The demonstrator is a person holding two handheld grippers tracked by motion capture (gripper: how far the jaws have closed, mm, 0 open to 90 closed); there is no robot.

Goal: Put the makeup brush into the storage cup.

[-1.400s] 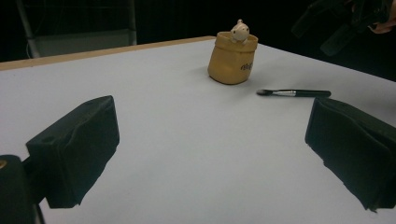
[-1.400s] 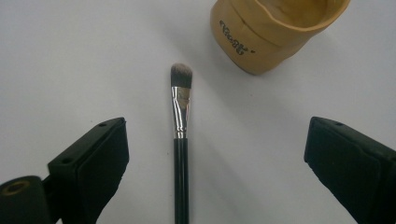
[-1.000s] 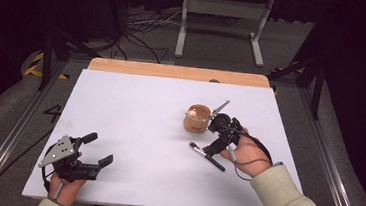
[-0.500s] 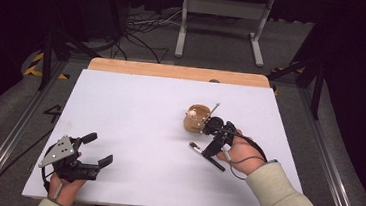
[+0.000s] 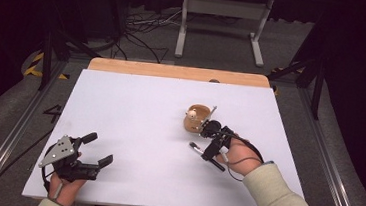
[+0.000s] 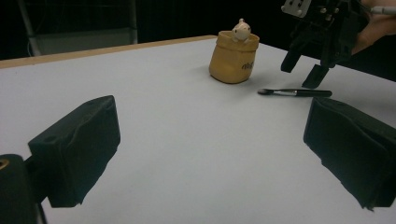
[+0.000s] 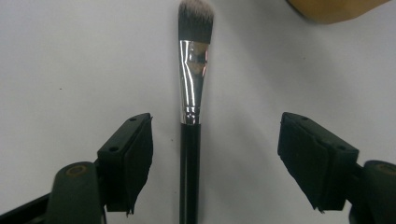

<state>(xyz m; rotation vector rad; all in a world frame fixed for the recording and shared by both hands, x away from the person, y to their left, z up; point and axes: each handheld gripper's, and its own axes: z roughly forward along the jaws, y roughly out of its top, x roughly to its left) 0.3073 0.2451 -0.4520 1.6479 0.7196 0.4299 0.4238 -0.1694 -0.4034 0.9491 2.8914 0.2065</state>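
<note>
A black-handled makeup brush with a silver ferrule lies flat on the white table, also seen at its head end in the high view. My right gripper hangs straight over it, jaws open on either side of the handle and not touching it; they have just been closing. Just beyond stands a tan cup with a small figure on its rim. From the left gripper view, the cup, brush and right gripper sit ahead. My left gripper rests open and empty near the front left.
A wooden strip runs along the table's far edge. Beyond it stand a metal frame and loose cables on the floor. Metal rails flank the table.
My right gripper has sunk toward the brush and its jaws stand narrower around the handle. The left gripper has not moved.
</note>
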